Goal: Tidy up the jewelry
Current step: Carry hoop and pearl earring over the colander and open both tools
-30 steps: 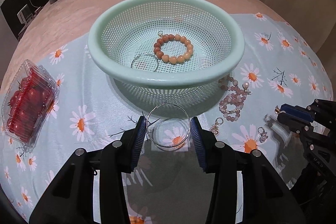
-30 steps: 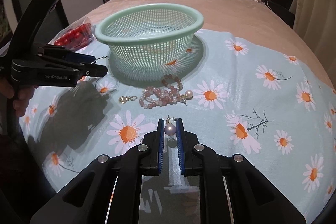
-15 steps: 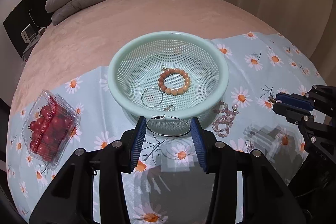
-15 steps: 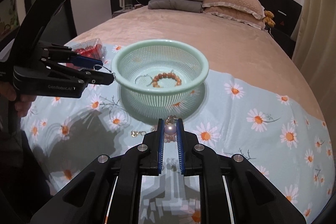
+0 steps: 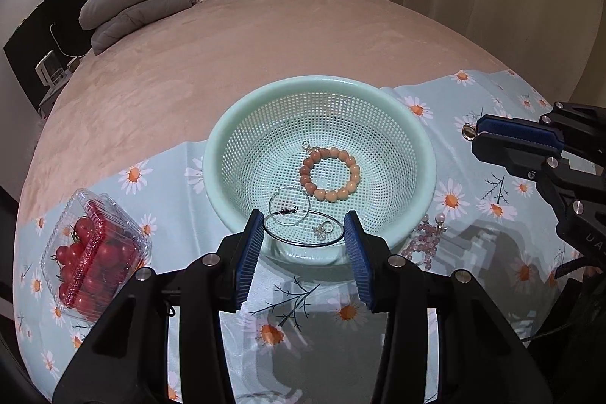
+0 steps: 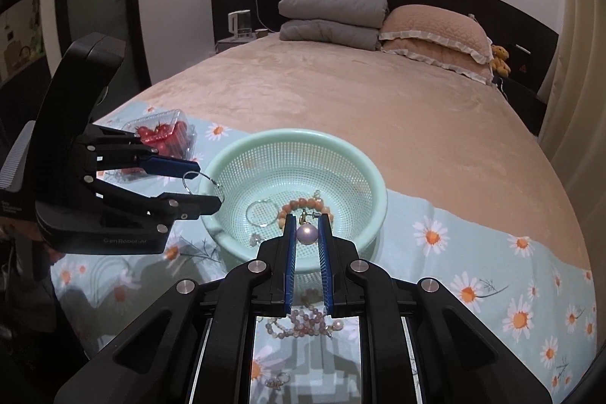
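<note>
The only writing I can read is "GenRobot.AI", printed in grey on the side of the left gripper [image 6: 202, 190]; a few letters on the other one are too cut off to make out. The left gripper [image 5: 303, 233] has its fingers spread wide, and a large silver hoop earring [image 5: 303, 228] sits pinched across that gap, lying nearly flat with its clasp toward the left finger, held above the near rim of the mint-green basket [image 5: 428, 154]. The right gripper [image 6: 306, 231] is almost closed on a pearl earring [image 6: 306, 233], the pearl squeezed between the blue pads [image 6: 289, 241] with its gold hook pointing up and away, over the basket's near edge. Inside the basket [image 6: 375, 211] lie an orange bead bracelet [image 5: 329, 173], a smaller hoop [image 5: 289, 205] and a little sparkly piece [image 5: 322, 230]. A pink bead bracelet [image 6: 299, 320] lies on the daisy-print cloth [image 5: 473, 184] just beside the basket, and a small charm [image 6: 278, 381] lies nearer still. A clear box of cherry tomatoes [image 5: 91, 252] sits on the cloth to the left, all of it spread on a bed [image 6: 341, 101].
</note>
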